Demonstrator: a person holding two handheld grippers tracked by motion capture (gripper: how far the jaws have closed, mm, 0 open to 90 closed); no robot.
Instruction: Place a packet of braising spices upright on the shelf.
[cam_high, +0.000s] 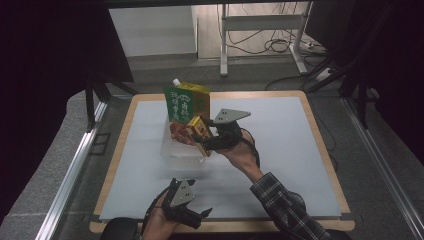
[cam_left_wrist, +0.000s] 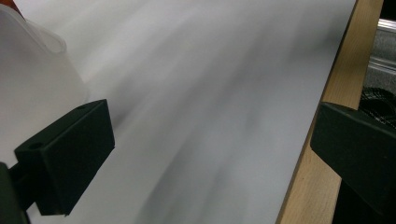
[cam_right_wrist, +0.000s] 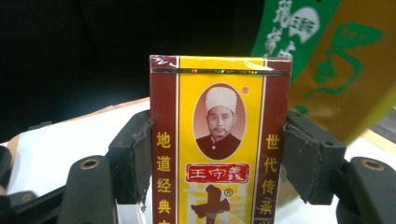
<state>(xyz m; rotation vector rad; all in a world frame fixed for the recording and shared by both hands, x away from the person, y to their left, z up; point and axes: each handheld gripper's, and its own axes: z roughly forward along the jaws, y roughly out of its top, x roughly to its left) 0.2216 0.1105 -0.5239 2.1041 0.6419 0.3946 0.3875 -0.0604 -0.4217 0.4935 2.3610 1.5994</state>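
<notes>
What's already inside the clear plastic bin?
A green and yellow spouted pouch stands upright in the clear bin, with a red packet at its foot. The yellow box in the right hand-held gripper covers the bin's right side.

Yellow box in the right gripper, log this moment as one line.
right gripper: shut on yellow box | box: beside green pouch, over clear tub | left gripper: open, nothing held

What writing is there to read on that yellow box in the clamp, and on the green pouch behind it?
"王守義" on a red banner, on the yellow and maroon box.
"地道经典" down the box's left maroon band.
"世代传承" down its right band.
"十", large and maroon, cut off at the bottom.
"®" twice on the box.
Green and yellow pouch: large characters, too blurred to read.
</notes>
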